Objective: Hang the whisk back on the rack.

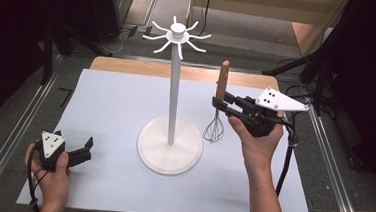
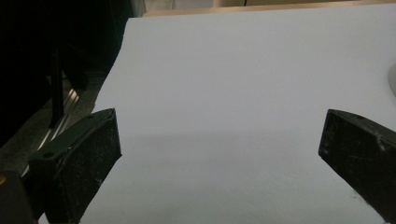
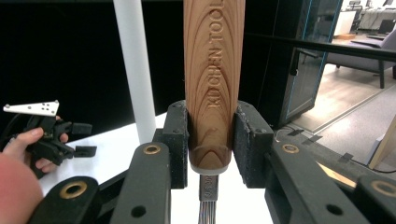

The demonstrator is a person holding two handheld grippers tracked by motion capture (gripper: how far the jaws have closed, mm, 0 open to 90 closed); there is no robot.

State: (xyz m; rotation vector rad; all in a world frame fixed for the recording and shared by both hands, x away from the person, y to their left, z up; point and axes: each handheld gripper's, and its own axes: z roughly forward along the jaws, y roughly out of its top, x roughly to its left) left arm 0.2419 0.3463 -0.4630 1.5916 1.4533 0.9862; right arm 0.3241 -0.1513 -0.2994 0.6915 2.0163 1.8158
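A whisk (image 1: 217,113) with a wooden handle (image 3: 214,79) and a wire head hangs upright just right of the white hook stand (image 1: 174,90). My right gripper (image 1: 221,102) is shut on the lower end of that handle, and both pads (image 3: 177,140) press its sides in the right gripper view. The wire head hovers above the white sheet beside the stand's round base (image 1: 170,146). My left gripper (image 1: 89,146) rests at the front left of the sheet, open, with nothing between its fingers (image 2: 95,154).
The stand's top carries several curved white hooks (image 1: 177,35). The white sheet (image 1: 121,101) covers a wooden table (image 1: 128,66). Metal rails run along both sides. The left hand and its gripper (image 3: 44,128) appear far off in the right gripper view.
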